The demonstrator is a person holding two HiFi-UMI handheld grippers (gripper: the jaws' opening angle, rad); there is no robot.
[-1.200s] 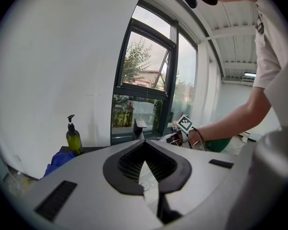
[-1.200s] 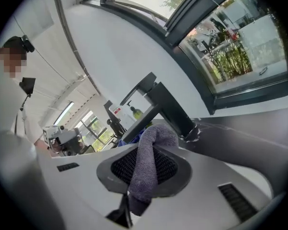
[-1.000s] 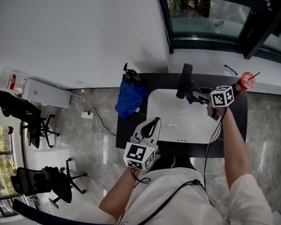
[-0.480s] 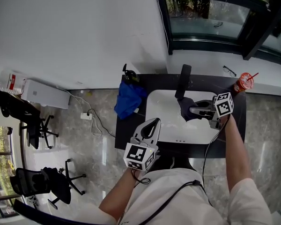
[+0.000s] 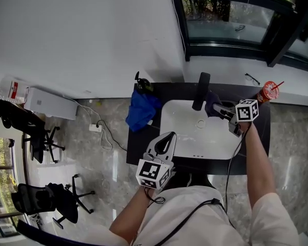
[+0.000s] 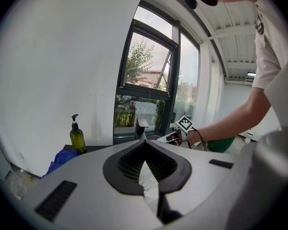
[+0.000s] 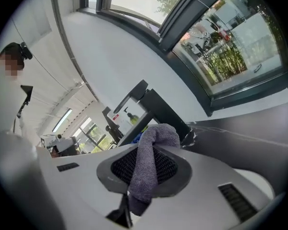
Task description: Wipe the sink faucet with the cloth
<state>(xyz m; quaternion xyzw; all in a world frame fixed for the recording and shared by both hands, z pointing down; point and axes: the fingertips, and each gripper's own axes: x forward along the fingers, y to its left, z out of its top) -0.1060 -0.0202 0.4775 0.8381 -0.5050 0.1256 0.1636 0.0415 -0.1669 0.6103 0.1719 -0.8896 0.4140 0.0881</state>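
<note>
- A dark-framed window [image 5: 231, 14] fills the upper right of the head view, above a white sill.
- A black counter [image 5: 256, 137] sits at centre frame against the white wall.
- A white sink [image 5: 195, 137] is set into the counter, its basin taking up most of the top.
- A crumpled blue fabric [image 5: 142, 109] lies on the counter's left end, just left of the sink.
- The left gripper [image 5: 167, 137] hangs at the sink's lower left edge; its jaws meet at the tips with nothing between them.
- The right gripper [image 5: 215, 108] reaches in from the right over the sink's upper right corner, clamped on the cloth.
- The black faucet [image 5: 200, 90] stands at the sink's top edge, a flat slab leaning over the basin.
- The grey-purple cloth [image 7: 149, 166] bulges out past the right jaw tips, just right of the faucet's base; whether it touches the faucet cannot be told.
- A red cup [image 5: 268, 90] with a straw stands at the counter's upper right corner.
- A green soap bottle [image 6: 77, 137] with a pump stands above the blue fabric.
</note>
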